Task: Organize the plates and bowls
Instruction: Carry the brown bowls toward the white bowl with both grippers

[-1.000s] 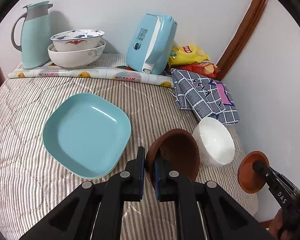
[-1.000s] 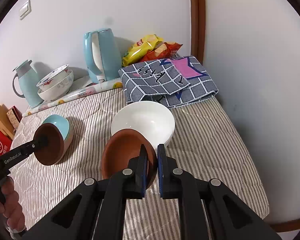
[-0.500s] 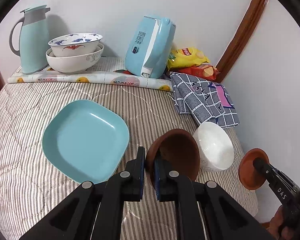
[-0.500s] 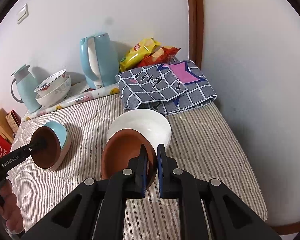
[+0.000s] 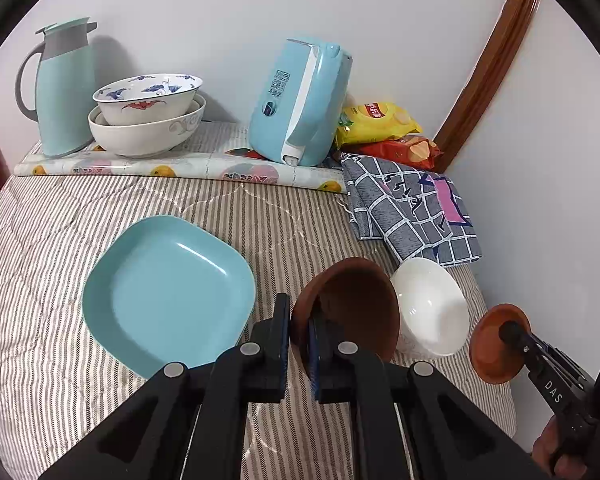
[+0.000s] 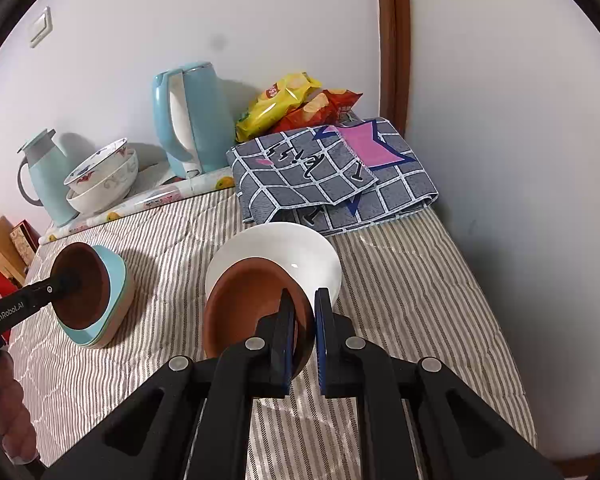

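Brown bowls: two — one in each gripper, both lifted off the striped bedding (image 5: 60,360) and tilted on edge.
Left gripper (image 5: 299,332): clenched on the rim of its brown bowl (image 5: 356,308), one pad inside the wall and one outside.
Right gripper (image 6: 304,332): pinched the same way on the second brown bowl (image 6: 252,304).
White bowl (image 6: 292,252): on the bedding just beyond the right gripper's tips, partly hidden by the bowl it holds; to the right of the left gripper.
Teal plate (image 5: 168,292): square, lying on the bedding just left of the left gripper's tips.
Far side: two nested patterned bowls (image 5: 148,120) between a teal jug (image 5: 60,92) and a blue kettle (image 5: 300,108) — well beyond both grippers, by the wall.
Checked cloth (image 6: 332,172): folded, beyond the white bowl.
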Tool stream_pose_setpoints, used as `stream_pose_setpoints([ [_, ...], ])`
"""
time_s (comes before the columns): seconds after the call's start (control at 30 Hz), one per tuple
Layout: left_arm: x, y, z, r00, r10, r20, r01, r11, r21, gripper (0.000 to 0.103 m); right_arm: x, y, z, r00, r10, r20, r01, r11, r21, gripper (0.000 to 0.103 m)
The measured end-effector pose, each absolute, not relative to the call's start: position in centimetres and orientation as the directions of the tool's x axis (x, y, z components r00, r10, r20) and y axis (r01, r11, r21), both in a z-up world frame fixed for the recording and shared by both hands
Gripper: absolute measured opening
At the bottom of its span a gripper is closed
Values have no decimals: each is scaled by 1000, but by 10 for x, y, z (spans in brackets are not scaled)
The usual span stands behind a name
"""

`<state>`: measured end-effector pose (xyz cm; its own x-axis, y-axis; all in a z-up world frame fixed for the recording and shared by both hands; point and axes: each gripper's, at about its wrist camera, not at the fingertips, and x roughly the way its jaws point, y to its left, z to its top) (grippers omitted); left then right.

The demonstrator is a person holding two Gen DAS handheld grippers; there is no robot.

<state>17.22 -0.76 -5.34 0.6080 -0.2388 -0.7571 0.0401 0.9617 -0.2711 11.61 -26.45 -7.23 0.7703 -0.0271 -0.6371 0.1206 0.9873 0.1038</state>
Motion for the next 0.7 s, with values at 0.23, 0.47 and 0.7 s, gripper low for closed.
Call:
stream_pose_setpoints([
  [0.23, 177, -12, -56, 601, -241, -762, 43, 962, -270, 8, 121, -269, -74, 767, -29, -641, 127, 986, 108, 9],
  [0.47, 179, -15, -59, 595, -244, -766, 47, 962, -270, 8, 125, -271, -76, 765, -27, -644, 129, 985, 111, 9],
  [0.7, 180, -15, -60, 596, -242, -766, 45, 962, -269, 8, 126, -269, -76, 766, -26, -642, 127, 986, 112, 9],
])
